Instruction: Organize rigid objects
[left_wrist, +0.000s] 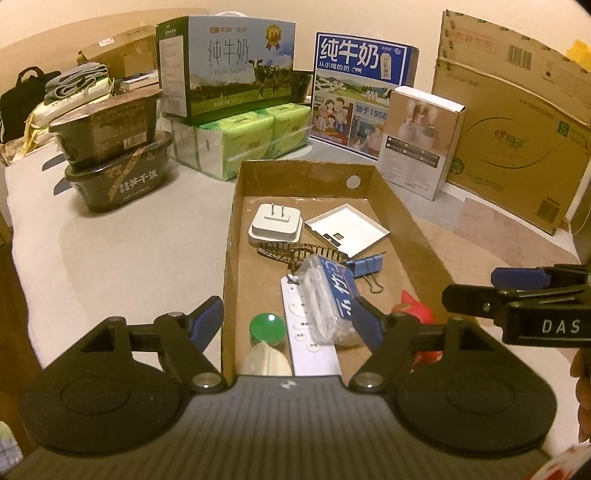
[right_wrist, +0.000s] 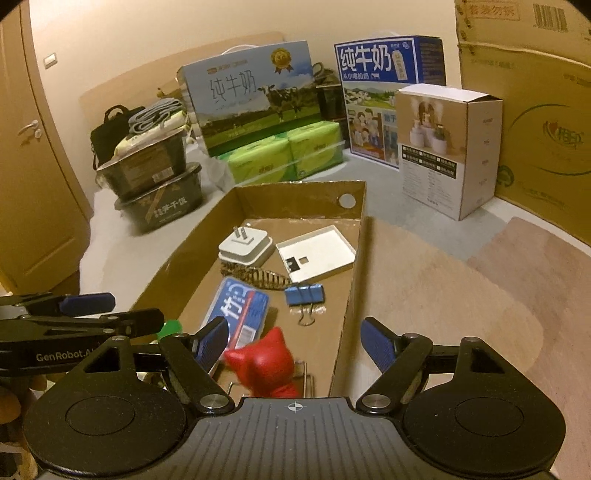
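Note:
An open cardboard tray holds a white plug adapter, a white square lid, a brown hair clip, a blue binder clip, a clear case with a blue label, a white remote, a green-capped jar and a red figure. My left gripper is open over the tray's near end. My right gripper is open above the red figure, holding nothing.
Behind the tray stand milk cartons, green tissue packs, a white product box, stacked dark food tubs and a large cardboard box. A pale cloth covers the surface. A door stands left.

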